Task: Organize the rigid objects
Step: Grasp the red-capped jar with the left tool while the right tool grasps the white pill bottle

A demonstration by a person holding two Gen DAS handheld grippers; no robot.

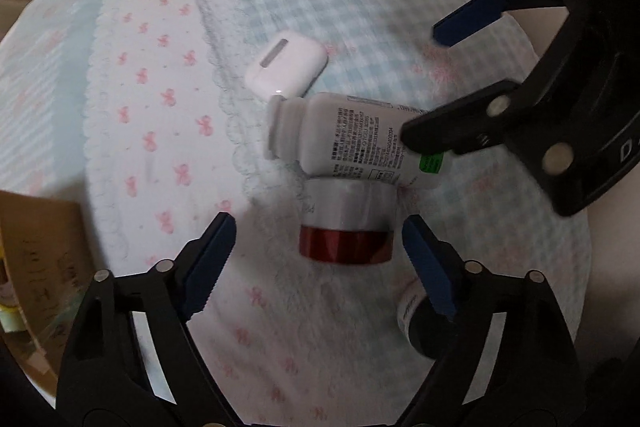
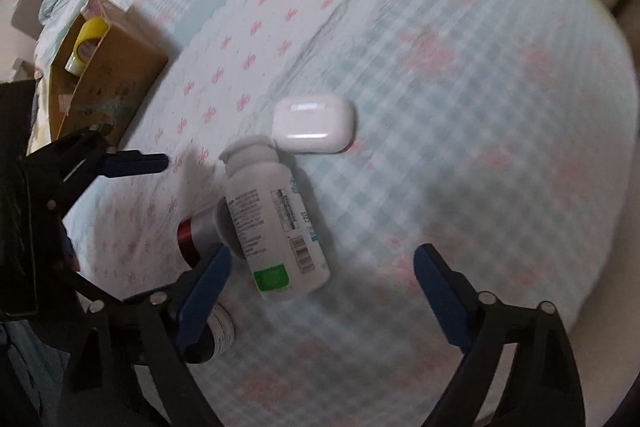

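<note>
Left wrist view first: the left gripper points down over the bedspread with its jaws apart, nothing between the pads, and the red-capped jar lies on its side just beyond the tips, roughly centred in the gap. Across the jar's far end rests the white pill bottle, also on its side, touching it. The white earbud case sits just beyond the bottle's cap. A dark small bottle peeks out under the right finger (too hidden to name better). The right gripper comes in from the right, one finger over the pill bottle's label, jaws spread.

All of these look light, stiff and smooth, so likely slippery on plastic; I'd take the jar across its round body, not the glossy cap. The soft bedding will give under a push.

At the left edge, a cardboard box shows, its contents blurred.

Now the right wrist view: the right gripper is open, the pill bottle lying between the tips but nearer the left finger, unpressed. The earbud case lies just beyond. Far left, the cardboard box stands open, a yellow tape roll inside.
</note>
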